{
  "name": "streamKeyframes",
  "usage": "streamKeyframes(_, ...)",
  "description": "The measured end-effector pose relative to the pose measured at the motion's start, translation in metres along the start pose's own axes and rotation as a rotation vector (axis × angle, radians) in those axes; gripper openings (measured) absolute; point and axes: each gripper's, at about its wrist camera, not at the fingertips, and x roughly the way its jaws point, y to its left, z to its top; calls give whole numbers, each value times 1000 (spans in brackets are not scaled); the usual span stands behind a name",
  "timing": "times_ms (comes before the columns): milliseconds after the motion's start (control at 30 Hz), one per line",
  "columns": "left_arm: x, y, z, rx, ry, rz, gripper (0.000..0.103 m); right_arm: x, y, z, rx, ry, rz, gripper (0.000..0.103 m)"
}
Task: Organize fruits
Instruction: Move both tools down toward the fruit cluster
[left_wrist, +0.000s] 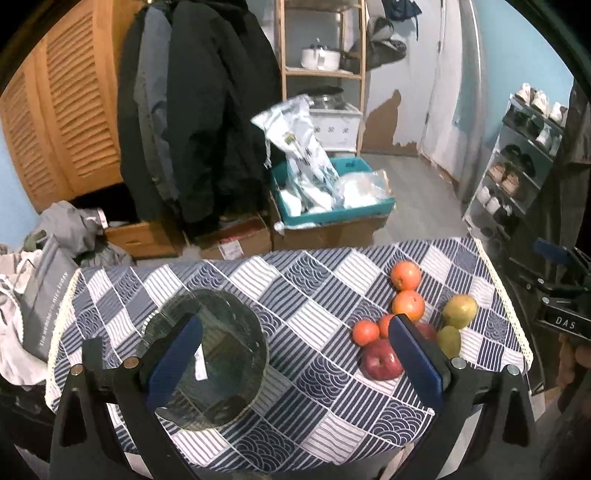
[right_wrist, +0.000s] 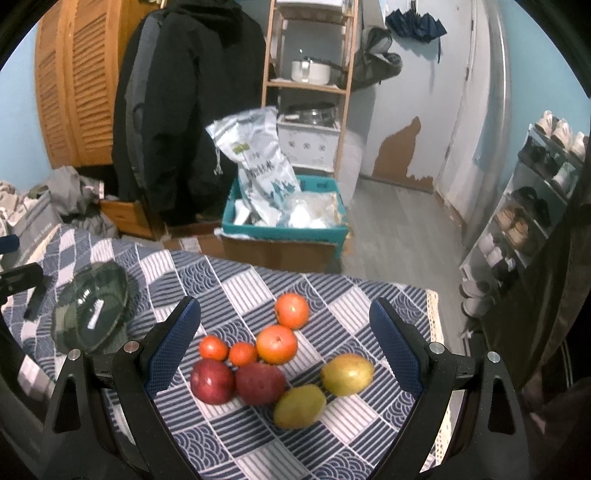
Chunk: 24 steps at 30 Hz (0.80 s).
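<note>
A cluster of fruit lies on the blue-and-white checked tablecloth (right_wrist: 236, 288): two red apples (right_wrist: 212, 380), two yellow-green mangoes (right_wrist: 347, 373), two large oranges (right_wrist: 277, 344) and two small tangerines (right_wrist: 213, 347). A dark glass bowl (right_wrist: 92, 310) stands empty to the left of the fruit. My right gripper (right_wrist: 286, 350) hovers open above the fruit pile, holding nothing. My left gripper (left_wrist: 295, 354) is open over the table, its left finger in front of the glass bowl (left_wrist: 210, 354) and its right finger in front of the fruit, with one red apple (left_wrist: 380, 360) beside it.
The table's far edge drops to a floor with cardboard boxes and a teal crate (right_wrist: 284, 229) of bags. A shoe rack (right_wrist: 528, 206) stands at the right. Dark coats (left_wrist: 199, 110) hang behind, and clothes (left_wrist: 70, 229) are piled at the left.
</note>
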Motion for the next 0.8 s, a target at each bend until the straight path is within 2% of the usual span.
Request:
streamKeyframes(167, 21, -11, -3, 10, 77, -30, 102, 13, -10, -9, 12, 67, -4, 91)
streamKeyframes(400, 48, -30, -15, 53, 146, -30, 102, 40, -22, -30, 14, 180, -15, 91)
streamKeyframes(800, 102, -62, -36, 97, 258, -52, 101, 87, -28, -70, 34, 368, 21, 91)
